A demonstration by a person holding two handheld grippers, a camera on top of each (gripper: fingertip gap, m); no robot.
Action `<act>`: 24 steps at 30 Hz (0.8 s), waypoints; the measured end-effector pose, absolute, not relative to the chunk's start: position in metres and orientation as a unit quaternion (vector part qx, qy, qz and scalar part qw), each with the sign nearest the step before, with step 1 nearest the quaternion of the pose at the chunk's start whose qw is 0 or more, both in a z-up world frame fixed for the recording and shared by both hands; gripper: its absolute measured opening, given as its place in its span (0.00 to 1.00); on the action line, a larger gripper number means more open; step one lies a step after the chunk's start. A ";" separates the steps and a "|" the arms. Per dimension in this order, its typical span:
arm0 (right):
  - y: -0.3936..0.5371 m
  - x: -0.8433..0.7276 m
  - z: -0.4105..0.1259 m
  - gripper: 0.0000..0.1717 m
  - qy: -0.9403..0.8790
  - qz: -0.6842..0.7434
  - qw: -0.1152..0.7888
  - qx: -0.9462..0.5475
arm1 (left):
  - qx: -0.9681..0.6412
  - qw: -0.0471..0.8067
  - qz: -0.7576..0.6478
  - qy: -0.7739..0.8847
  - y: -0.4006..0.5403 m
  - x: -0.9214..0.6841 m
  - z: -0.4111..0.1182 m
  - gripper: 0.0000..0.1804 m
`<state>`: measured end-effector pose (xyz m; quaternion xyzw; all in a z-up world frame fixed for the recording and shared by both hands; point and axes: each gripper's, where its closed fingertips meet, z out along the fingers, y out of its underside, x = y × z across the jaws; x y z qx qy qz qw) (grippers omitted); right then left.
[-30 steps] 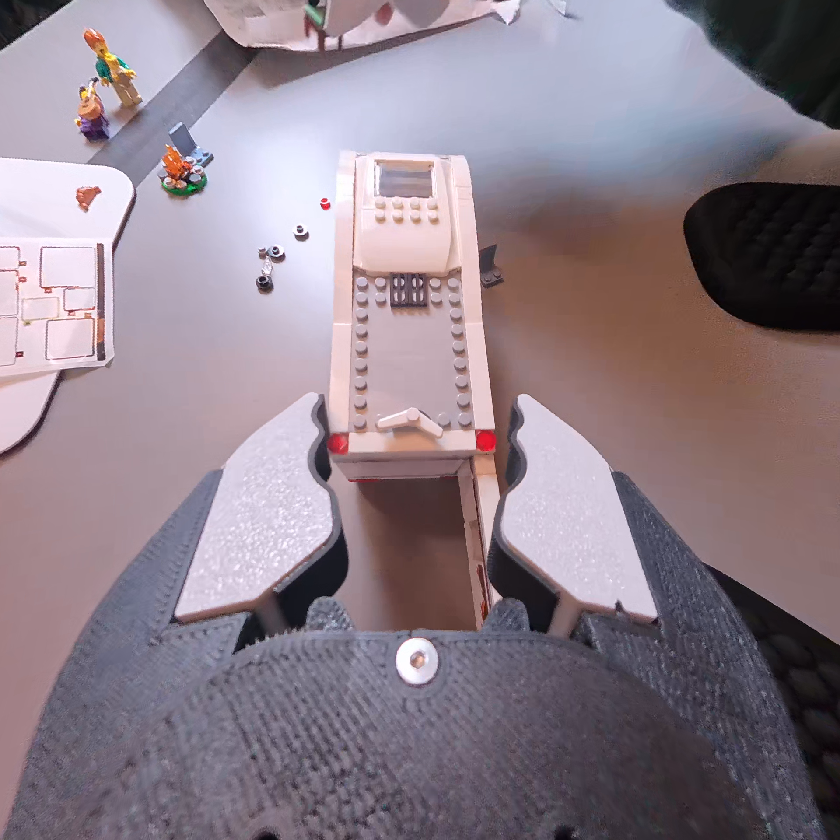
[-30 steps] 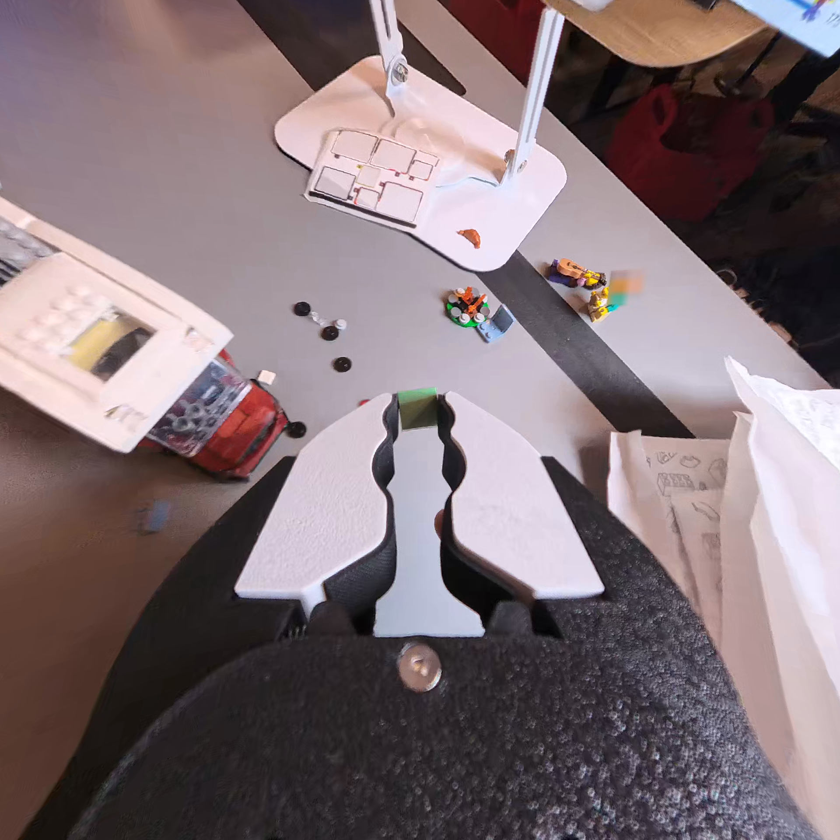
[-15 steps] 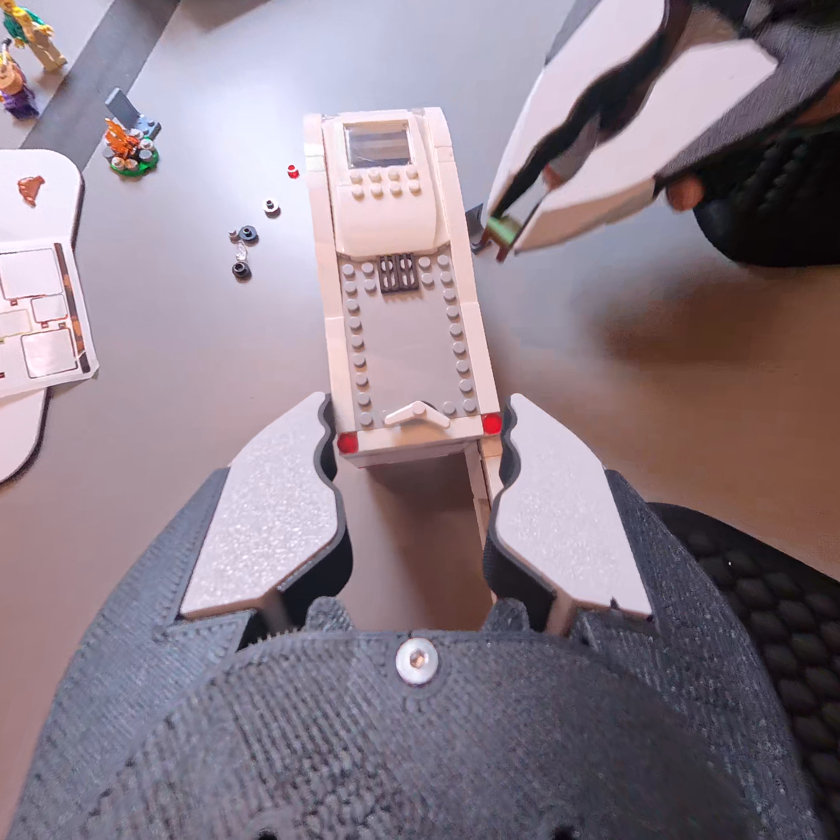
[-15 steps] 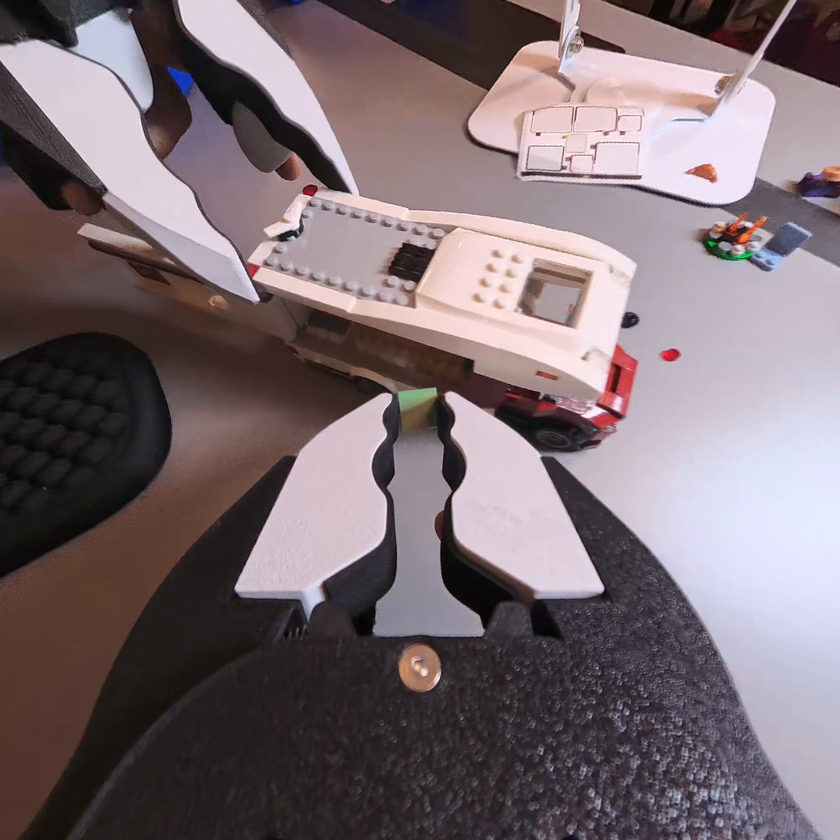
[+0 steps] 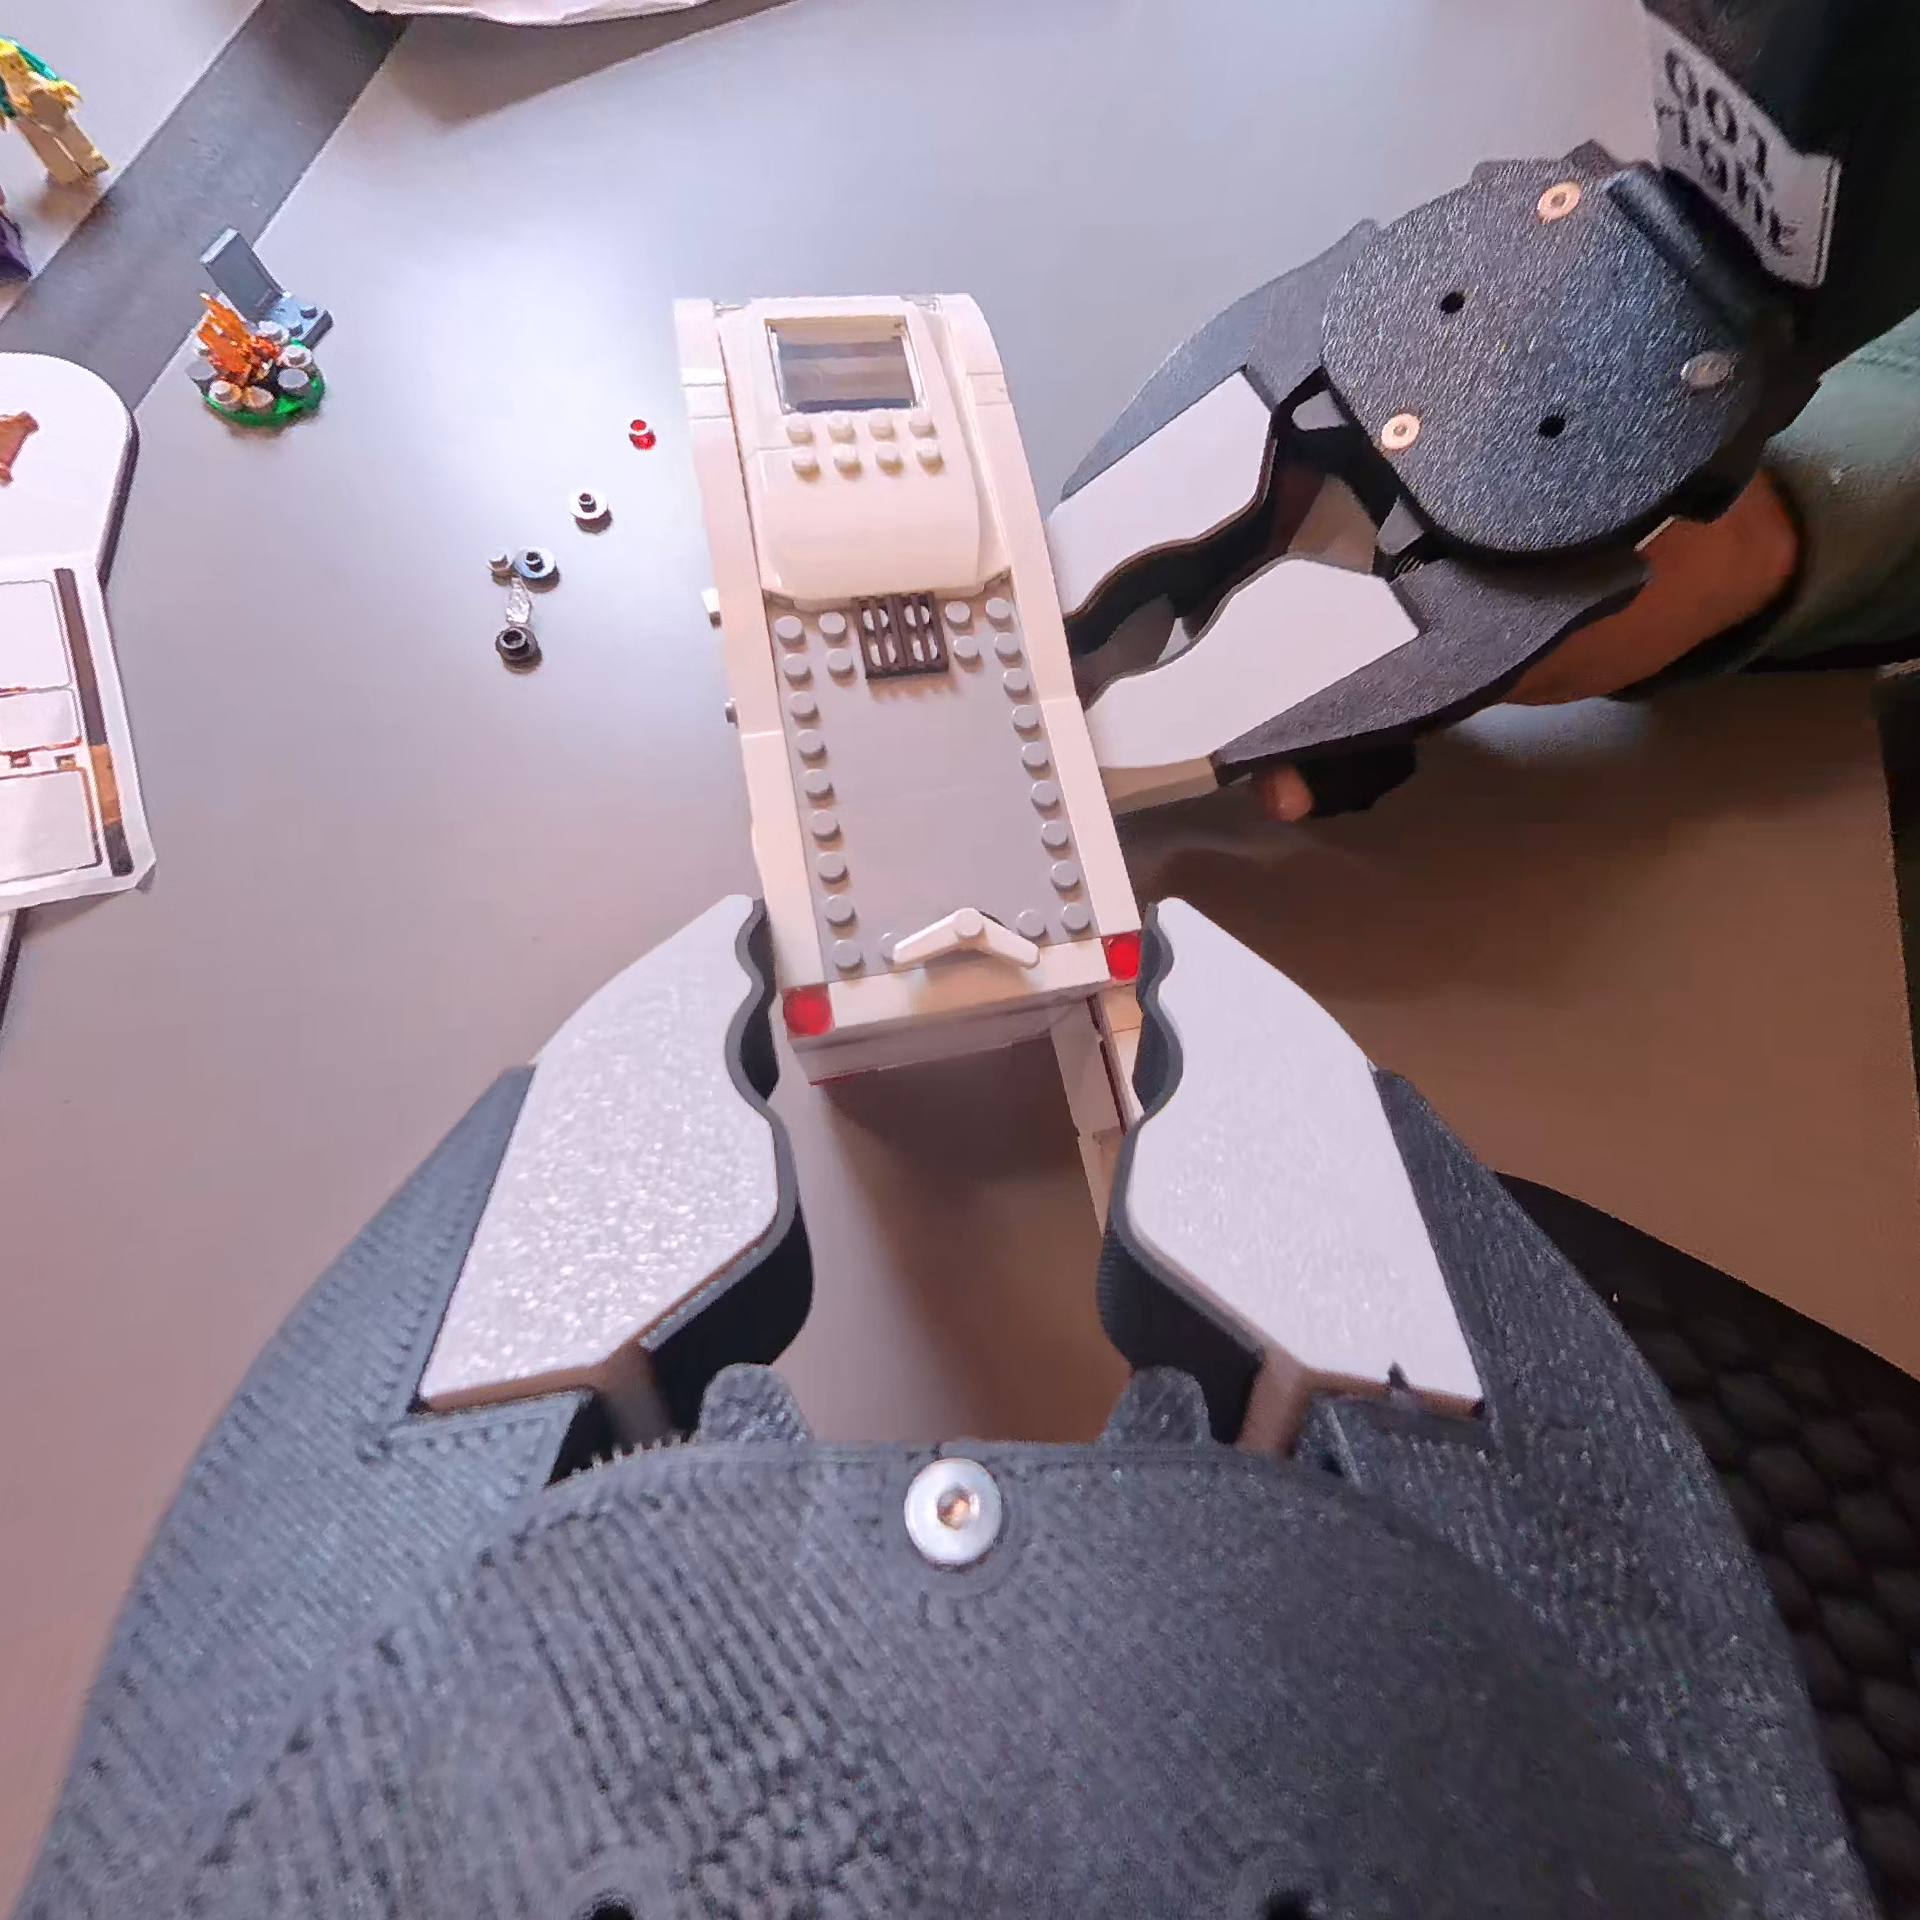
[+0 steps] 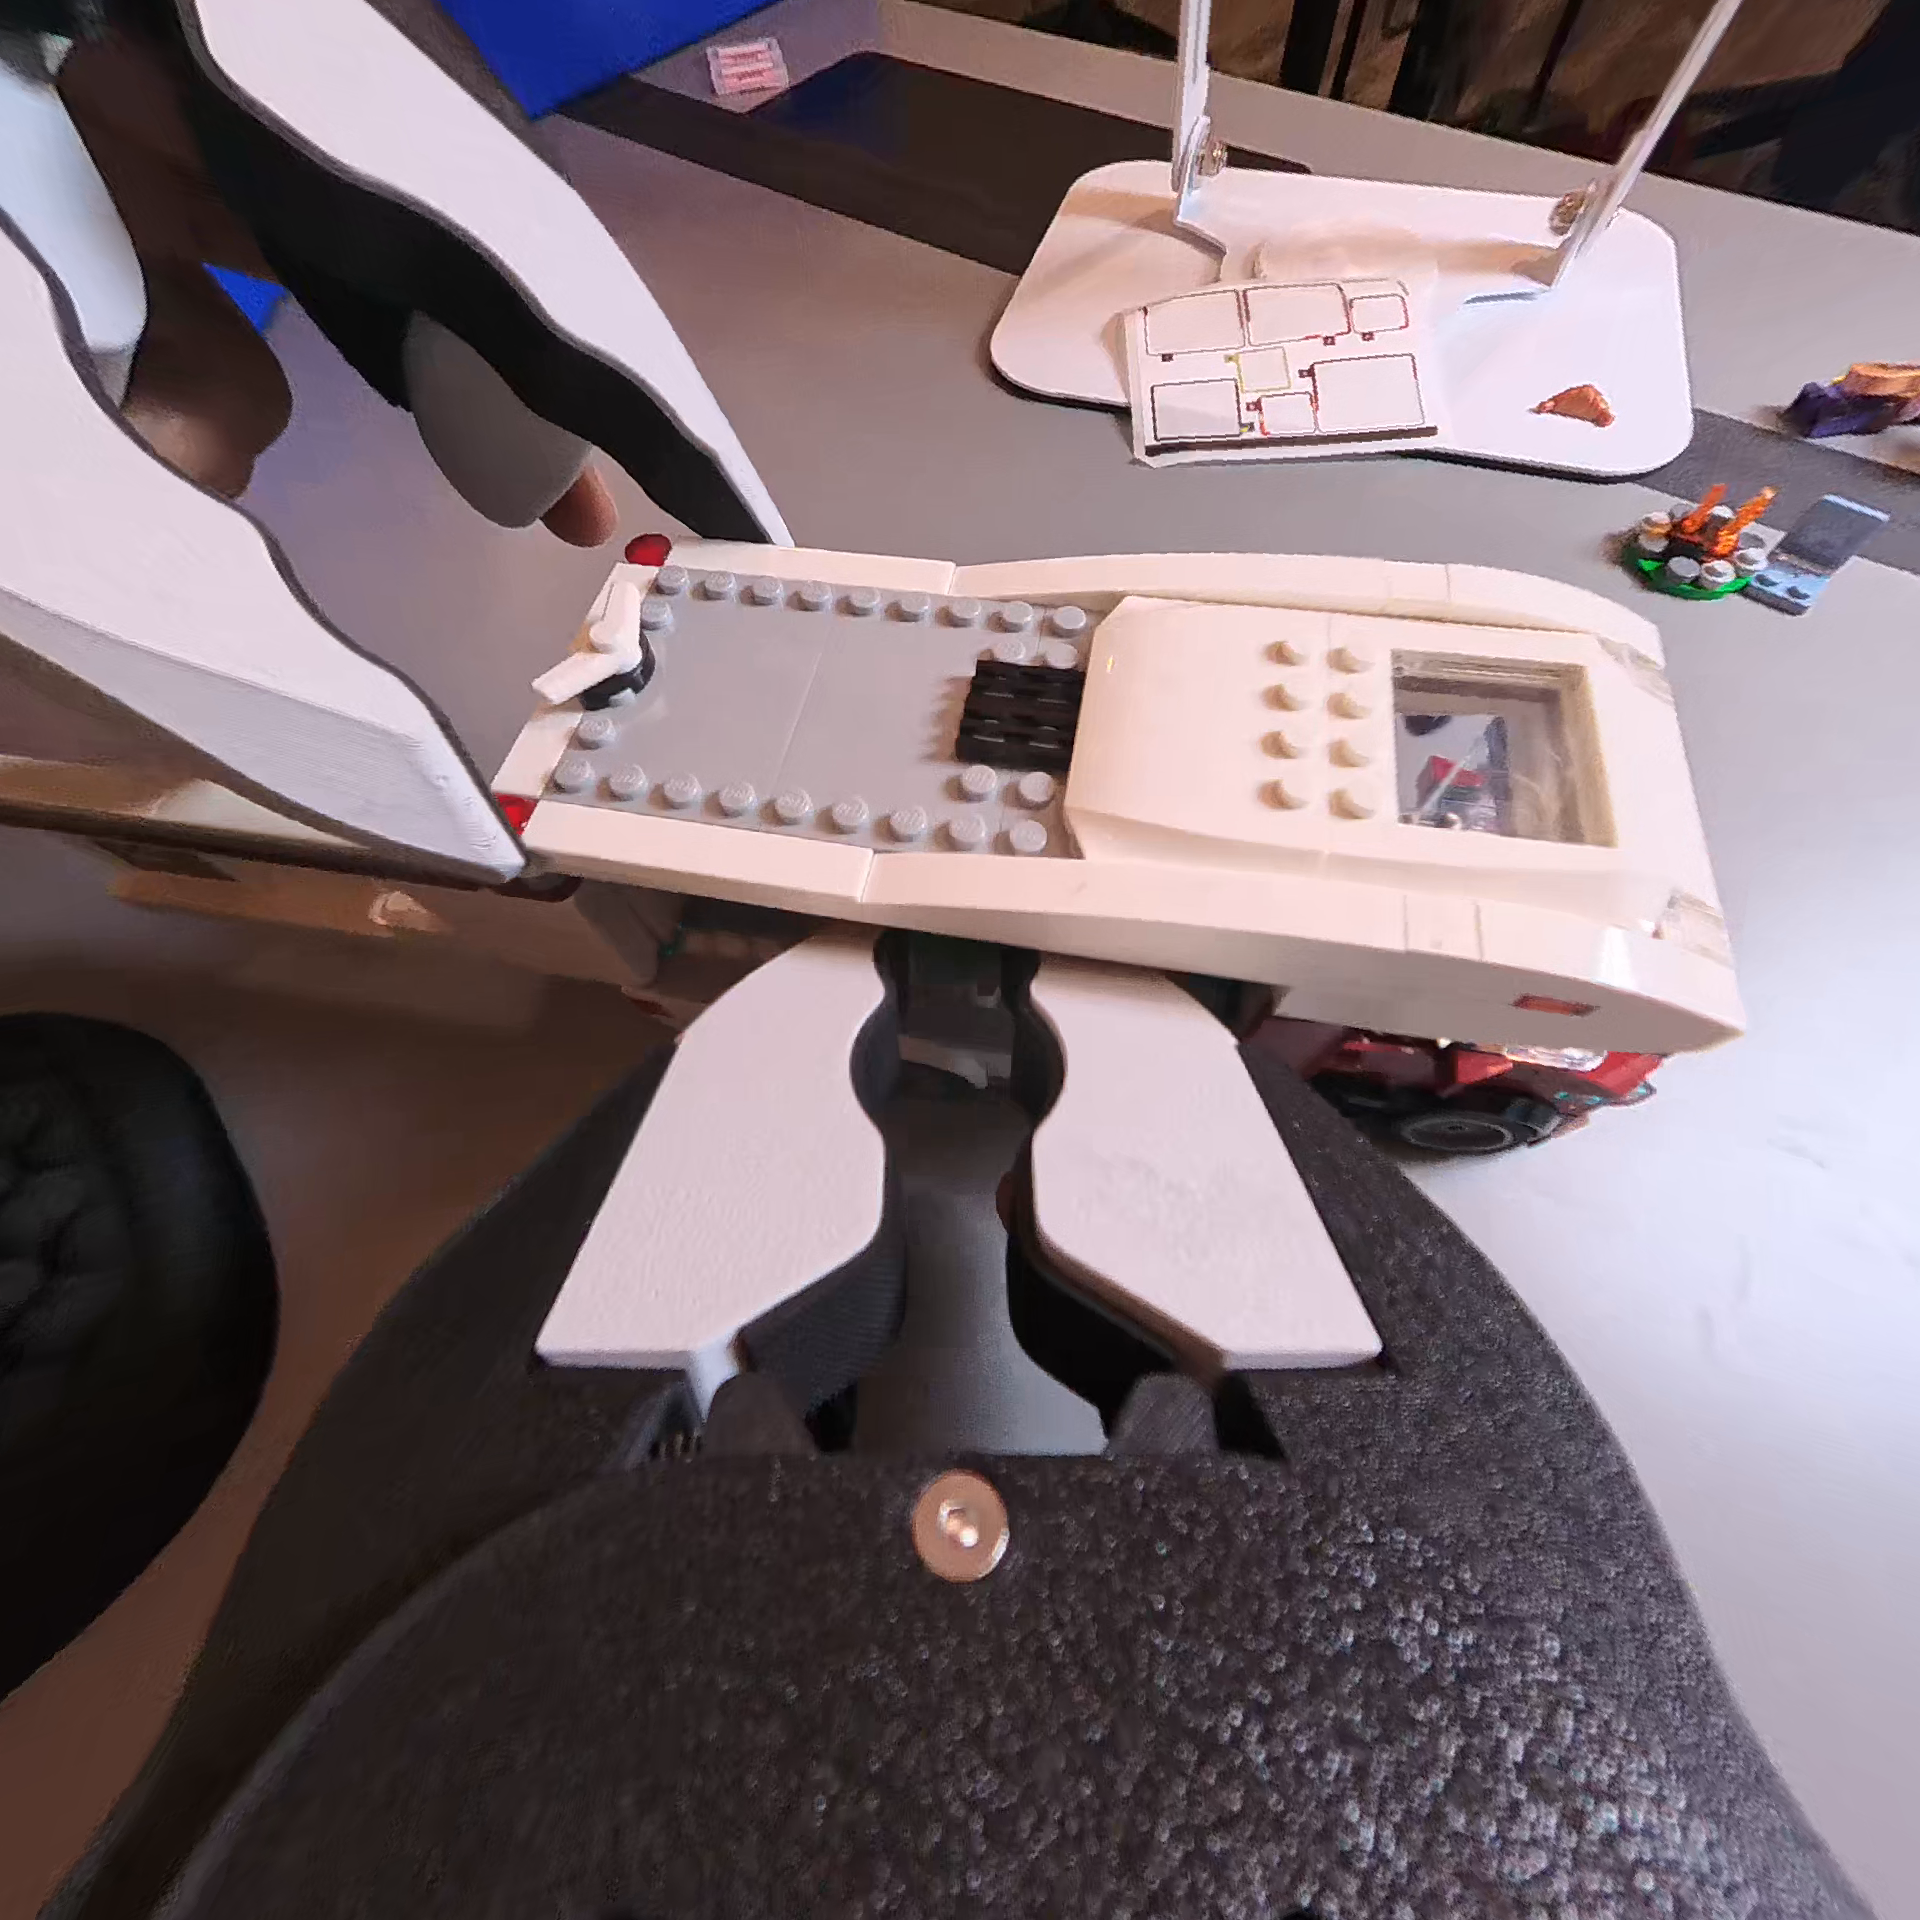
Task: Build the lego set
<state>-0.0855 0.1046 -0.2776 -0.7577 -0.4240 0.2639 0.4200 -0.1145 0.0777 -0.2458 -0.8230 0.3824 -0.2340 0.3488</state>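
Observation:
A white brick-built camper with a grey studded roof stands on the grey table; it also shows in the right wrist view, over a red cab. My left gripper is shut on the camper's rear end, its pads pressing on both rear corners by the red lights. Its fingers show at the same corners in the right wrist view. My right gripper is shut on a small green brick, now in shadow, with its tips tucked under the roof's side edge. Its fingers reach the camper's right side.
A white stand base with a sticker sheet lies beyond the camper. A campfire piece, small loose studs and minifigures lie to the left. A black textured pad lies near my right gripper. A person's hand holds that gripper. My hands' fingertips stand some 6 cm from each other. From either gripper's tips it is about 25 cm to the campfire piece. Seen from the right wrist view as well.
My right gripper swung in with the green brick to the camper's side, its tips now under the roof edge. My left fingers closed onto the camper's rear corners.

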 end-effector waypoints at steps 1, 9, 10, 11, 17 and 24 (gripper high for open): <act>0.105 -0.087 -0.279 0.09 -0.423 0.263 0.419 -0.759 | -0.823 0.349 -0.237 0.381 0.078 -0.114 -0.246 0.37; 0.102 -0.092 -0.288 0.14 -0.434 0.250 0.389 -0.773 | -0.822 0.349 -0.240 0.382 0.078 -0.114 -0.246 0.37; 0.101 -0.091 -0.287 0.15 -0.435 0.251 0.390 -0.772 | -0.821 0.349 -0.241 0.382 0.078 -0.114 -0.246 0.37; 0.101 -0.090 -0.286 0.16 -0.435 0.253 0.390 -0.771 | -0.821 0.349 -0.240 0.382 0.078 -0.114 -0.246 0.37; 0.102 -0.077 -0.280 0.18 -0.454 0.260 0.387 -0.759 | -0.821 0.348 -0.242 0.383 0.078 -0.114 -0.246 0.37; 0.104 -0.082 -0.284 0.10 -0.448 0.250 0.391 -0.764 | -0.821 0.348 -0.241 0.383 0.078 -0.114 -0.246 0.37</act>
